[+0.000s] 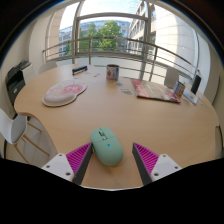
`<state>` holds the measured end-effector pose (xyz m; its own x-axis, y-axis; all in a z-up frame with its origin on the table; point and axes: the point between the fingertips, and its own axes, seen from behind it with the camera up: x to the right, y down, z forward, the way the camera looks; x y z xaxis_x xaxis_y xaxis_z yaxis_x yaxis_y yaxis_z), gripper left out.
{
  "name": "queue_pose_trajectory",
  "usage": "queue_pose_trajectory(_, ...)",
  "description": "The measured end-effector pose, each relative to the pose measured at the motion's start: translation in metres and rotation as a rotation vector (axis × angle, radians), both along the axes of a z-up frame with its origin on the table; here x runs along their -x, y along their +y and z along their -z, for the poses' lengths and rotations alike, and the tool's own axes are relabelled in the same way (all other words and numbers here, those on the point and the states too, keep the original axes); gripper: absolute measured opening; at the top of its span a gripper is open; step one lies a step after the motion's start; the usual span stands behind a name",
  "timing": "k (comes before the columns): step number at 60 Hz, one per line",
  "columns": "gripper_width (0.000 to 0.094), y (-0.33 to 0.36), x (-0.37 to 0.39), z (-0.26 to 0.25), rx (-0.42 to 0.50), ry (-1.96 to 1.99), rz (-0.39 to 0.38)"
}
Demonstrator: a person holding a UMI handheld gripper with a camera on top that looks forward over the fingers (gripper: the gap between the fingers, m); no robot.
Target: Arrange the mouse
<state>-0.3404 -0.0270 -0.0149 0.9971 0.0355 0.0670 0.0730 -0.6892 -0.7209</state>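
Observation:
A pale green mouse [106, 146] lies on the wooden table [150, 118], between my gripper's [112, 160] two magenta pads [79, 157]. There is a gap at each side of the mouse, wider on the right, so the fingers stand open around it. A round pink mouse mat [63, 93] lies far beyond the fingers at the left of the table.
A small box [112, 72] stands at the table's far side. Books or magazines [155, 90] lie at the right, with a dark object [79, 70] at the far left. White chairs [14, 128] stand at the left edge. Windows and a railing lie beyond.

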Motion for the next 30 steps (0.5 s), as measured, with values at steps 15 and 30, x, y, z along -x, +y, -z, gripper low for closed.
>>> queue_pose_trajectory(15,0.0583,0.037,0.000,0.003,-0.025,0.058,0.015)
queue_pose_trajectory(30,0.0413,0.039,-0.001,0.002,-0.017,0.017,0.089)
